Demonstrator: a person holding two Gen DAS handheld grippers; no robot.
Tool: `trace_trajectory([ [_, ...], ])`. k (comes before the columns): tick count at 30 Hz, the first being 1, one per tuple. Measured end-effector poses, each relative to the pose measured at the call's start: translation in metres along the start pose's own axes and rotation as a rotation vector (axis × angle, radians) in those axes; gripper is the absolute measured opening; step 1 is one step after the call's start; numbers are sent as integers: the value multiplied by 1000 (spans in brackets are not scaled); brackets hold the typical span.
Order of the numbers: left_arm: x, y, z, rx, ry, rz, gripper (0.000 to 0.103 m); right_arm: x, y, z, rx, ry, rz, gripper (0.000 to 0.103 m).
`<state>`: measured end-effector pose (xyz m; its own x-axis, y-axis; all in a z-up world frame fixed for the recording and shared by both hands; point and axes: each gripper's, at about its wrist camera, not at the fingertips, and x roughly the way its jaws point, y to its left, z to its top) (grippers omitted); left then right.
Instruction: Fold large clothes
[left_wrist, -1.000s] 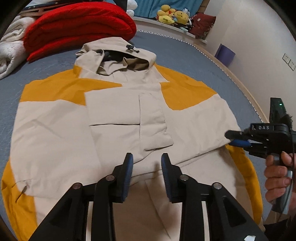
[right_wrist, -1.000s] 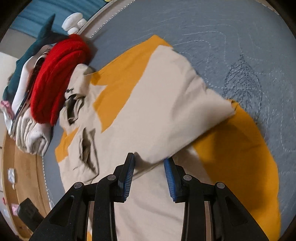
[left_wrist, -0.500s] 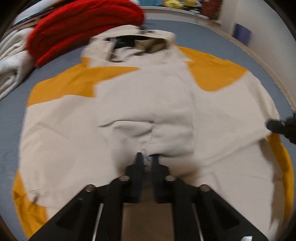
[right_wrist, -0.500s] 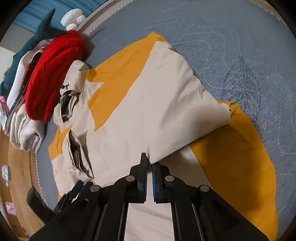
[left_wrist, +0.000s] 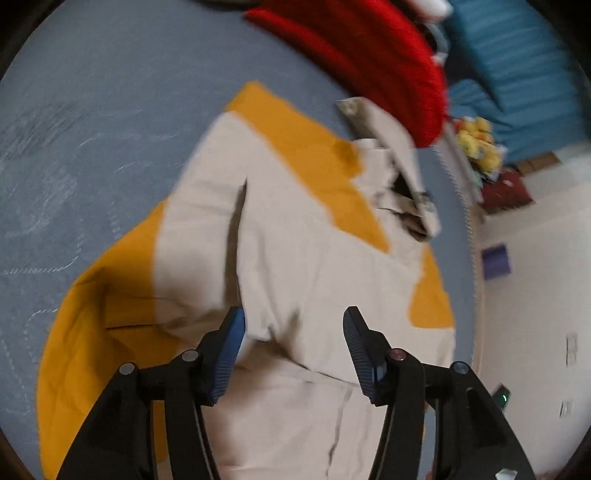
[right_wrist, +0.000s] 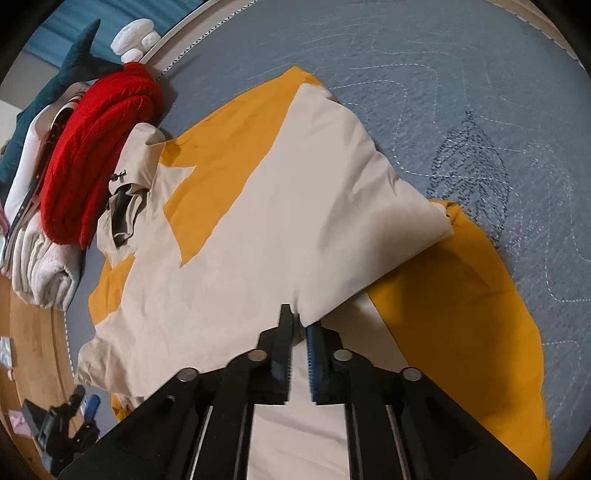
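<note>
A beige and yellow hooded jacket (left_wrist: 303, 251) lies flat on the grey-blue quilted bed, its sleeves folded in over the body. My left gripper (left_wrist: 293, 332) is open, its jaws wide apart just above the folded left sleeve edge, holding nothing. The view is blurred. In the right wrist view the jacket (right_wrist: 280, 229) fills the middle. My right gripper (right_wrist: 298, 325) is shut on the lower edge of the folded right sleeve. The left gripper (right_wrist: 79, 410) shows small at the bottom left of that view.
A rolled red blanket (right_wrist: 99, 147) and folded white towels (right_wrist: 40, 273) lie beyond the hood. Plush toys (left_wrist: 480, 147) and a teal curtain (left_wrist: 517, 66) stand at the bed's far side. A white wall (left_wrist: 535, 295) runs along the right. Grey bedspread (right_wrist: 461, 92) surrounds the jacket.
My left gripper was shut at the jacket's front; it has opened and swung to the left side. My right gripper closed on the sleeve edge and stays shut.
</note>
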<state>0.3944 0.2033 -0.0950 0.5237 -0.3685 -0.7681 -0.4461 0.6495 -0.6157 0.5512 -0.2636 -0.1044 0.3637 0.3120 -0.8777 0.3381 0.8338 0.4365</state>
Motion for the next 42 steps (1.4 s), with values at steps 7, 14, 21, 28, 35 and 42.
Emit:
trace_trajectory([
  [7,-1,21,6,-109,13,-58,48,-23,3,1,-1,-118,-106,21],
  [14,27,14,-2,-49,93,30,34,-49,19,0,-58,-232,-139,24],
  [21,-4,-15,5,133,-70,164,2,-53,10,2,2,-260,-86,25],
  [28,-8,-11,15,129,-100,270,6,-27,-3,21,49,-134,160,30],
  [35,25,-16,12,194,9,197,6,6,-43,25,190,-24,-37,30],
  [42,36,-2,15,170,43,267,6,-29,7,22,-30,-200,-74,30],
])
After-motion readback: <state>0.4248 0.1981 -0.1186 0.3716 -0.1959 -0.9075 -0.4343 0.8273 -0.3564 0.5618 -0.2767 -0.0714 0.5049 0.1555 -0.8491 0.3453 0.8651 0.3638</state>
